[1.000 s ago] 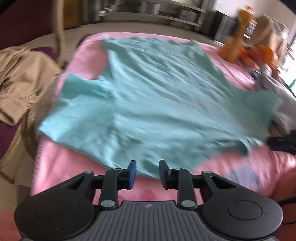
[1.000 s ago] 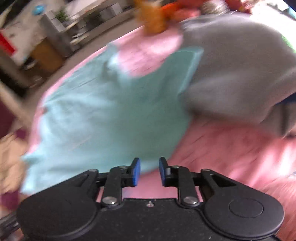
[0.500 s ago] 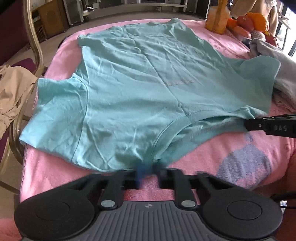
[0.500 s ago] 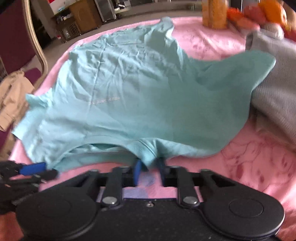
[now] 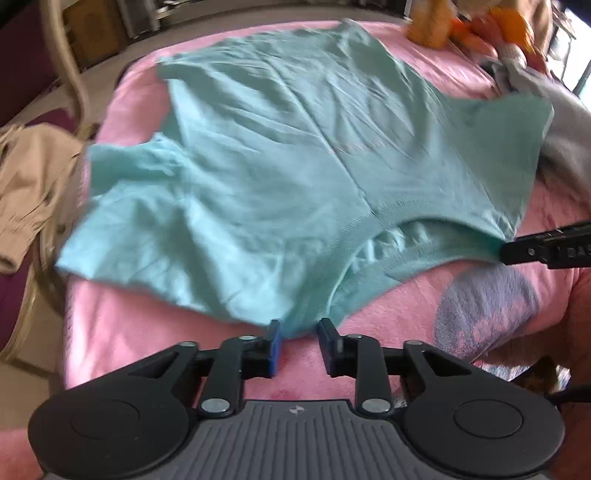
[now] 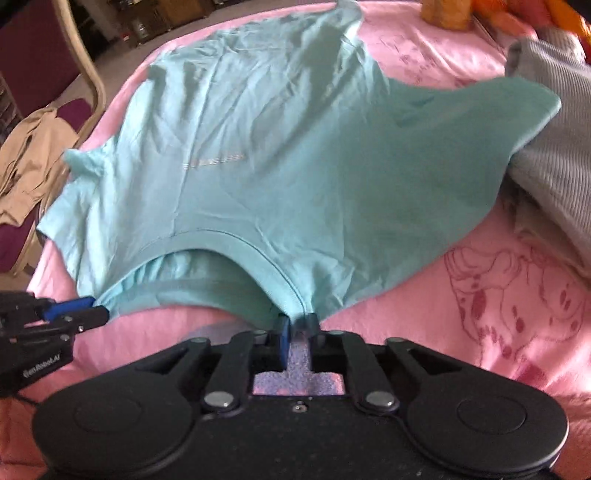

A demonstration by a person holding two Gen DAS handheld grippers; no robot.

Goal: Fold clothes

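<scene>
At far left, a beige garment (image 5: 29, 192) heaped on a chair (image 5: 62, 55) with a pale curved frame and purple seat. Next to it, over a pink blanket (image 5: 110, 314), a teal T-shirt (image 5: 295, 147) spread flat and front up, neckline toward the cameras, hem at the far side, faint line of lettering across the chest. Left sleeve just beside the chair edge, slightly bunched. At the near edge of the shirt, the left gripper (image 5: 298, 341) pointing steeply down, jaws parting, blue pads spread with the fabric by the left end of the collar lying between them, not pinched. Ribbed collar (image 6: 221, 240) gaping open between the two tools, inner back layer visible beneath. Further right, a purple patch (image 5: 487, 302) printed on the blanket, just below the neckline. Then the right gripper (image 6: 297, 325), likewise angled down, jaws parting, the right end of the collar sitting in the narrow gap between the pads, apparently loose rather than squeezed. Right sleeve stretched out over the edge of a grey knit (image 6: 554, 147) piled at the right side. At the far right corner, blurred orange toys (image 5: 480, 18) beyond the shirt.
</scene>
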